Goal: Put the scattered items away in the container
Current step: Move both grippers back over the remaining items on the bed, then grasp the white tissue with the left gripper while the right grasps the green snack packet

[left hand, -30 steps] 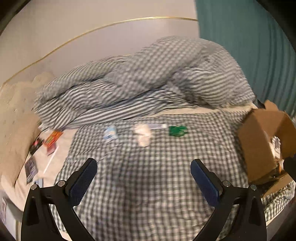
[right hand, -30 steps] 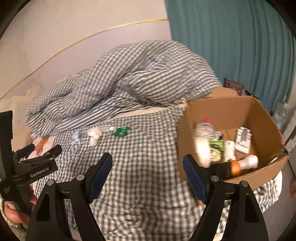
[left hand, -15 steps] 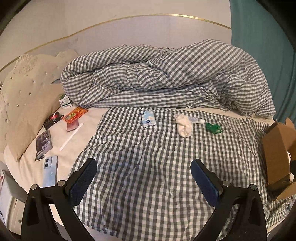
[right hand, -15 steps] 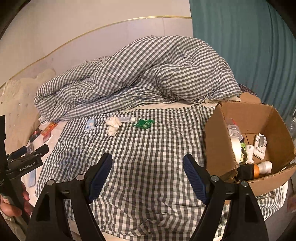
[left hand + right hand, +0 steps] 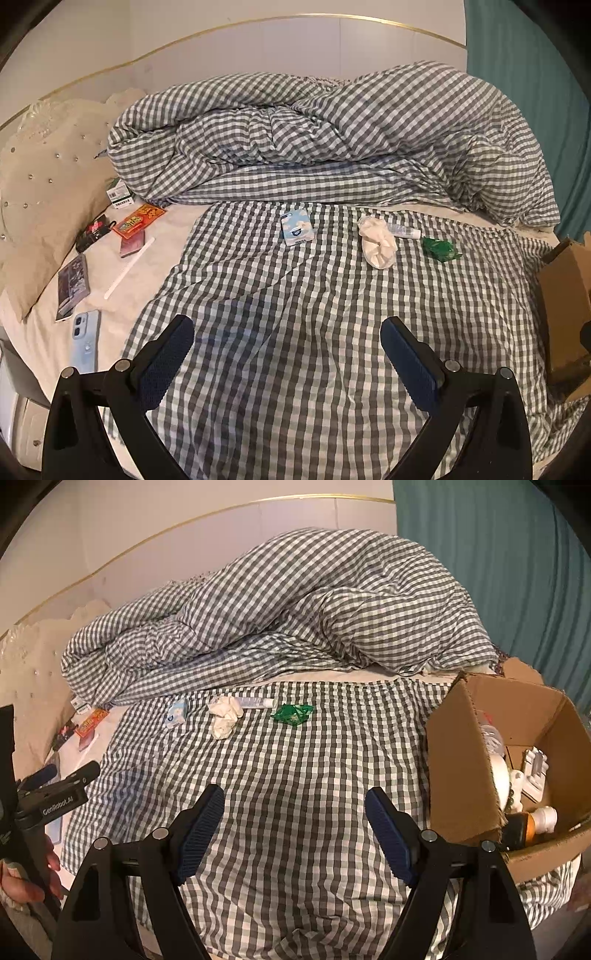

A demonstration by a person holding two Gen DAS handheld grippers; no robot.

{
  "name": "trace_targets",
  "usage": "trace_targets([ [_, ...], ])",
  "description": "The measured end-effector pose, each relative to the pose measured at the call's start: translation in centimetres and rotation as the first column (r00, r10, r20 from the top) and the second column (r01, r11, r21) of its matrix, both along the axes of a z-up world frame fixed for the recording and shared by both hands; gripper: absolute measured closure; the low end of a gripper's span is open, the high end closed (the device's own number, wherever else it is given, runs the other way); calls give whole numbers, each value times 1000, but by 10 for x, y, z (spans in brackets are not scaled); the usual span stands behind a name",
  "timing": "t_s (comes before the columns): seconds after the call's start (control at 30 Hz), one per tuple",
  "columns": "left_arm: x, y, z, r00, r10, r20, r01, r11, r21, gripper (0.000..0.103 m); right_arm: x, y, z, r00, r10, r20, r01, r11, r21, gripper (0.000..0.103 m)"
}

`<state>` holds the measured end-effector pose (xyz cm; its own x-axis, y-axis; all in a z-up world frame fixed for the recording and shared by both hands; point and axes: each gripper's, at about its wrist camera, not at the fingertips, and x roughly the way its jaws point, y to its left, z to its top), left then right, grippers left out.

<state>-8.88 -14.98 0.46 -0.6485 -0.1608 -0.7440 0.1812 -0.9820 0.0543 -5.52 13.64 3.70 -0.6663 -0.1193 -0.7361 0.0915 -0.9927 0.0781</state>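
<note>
On the checked sheet lie a blue tissue pack (image 5: 296,226) (image 5: 176,712), a crumpled white cloth (image 5: 377,242) (image 5: 224,716), a small white tube (image 5: 405,232) (image 5: 255,702) and a green wrapper (image 5: 439,249) (image 5: 292,713). The cardboard box (image 5: 458,760) (image 5: 565,295) stands at the right with several items inside. My left gripper (image 5: 287,354) is open and empty, well short of the items. My right gripper (image 5: 294,823) is open and empty, left of the box. The left gripper also shows in the right wrist view (image 5: 61,782).
A bunched checked duvet (image 5: 332,140) lies behind the items. On the bare sheet at the left lie a red packet (image 5: 138,219), a white stick (image 5: 129,267), a dark card (image 5: 74,286) and a blue phone (image 5: 86,341). A beige pillow (image 5: 44,192) is far left; a teal curtain (image 5: 498,572) hangs right.
Both grippers have swung left and drawn back. The box has slid toward the right edge in both views. More of the left-side clutter has come into the left wrist view. Both grippers stay open.
</note>
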Motion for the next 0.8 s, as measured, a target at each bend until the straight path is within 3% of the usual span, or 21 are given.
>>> trace_targets([
  [0.33,-56,-1,-26,1000,-7,27,8,1000,-15,0,-53,-14,-19,1000,15,12,-15,1000,21,25],
  [0.8,-135,-11,-71,998,10,63,-9,1000,-17,0,-141,-30,-67,993,51,103,-50,999,-15,25],
])
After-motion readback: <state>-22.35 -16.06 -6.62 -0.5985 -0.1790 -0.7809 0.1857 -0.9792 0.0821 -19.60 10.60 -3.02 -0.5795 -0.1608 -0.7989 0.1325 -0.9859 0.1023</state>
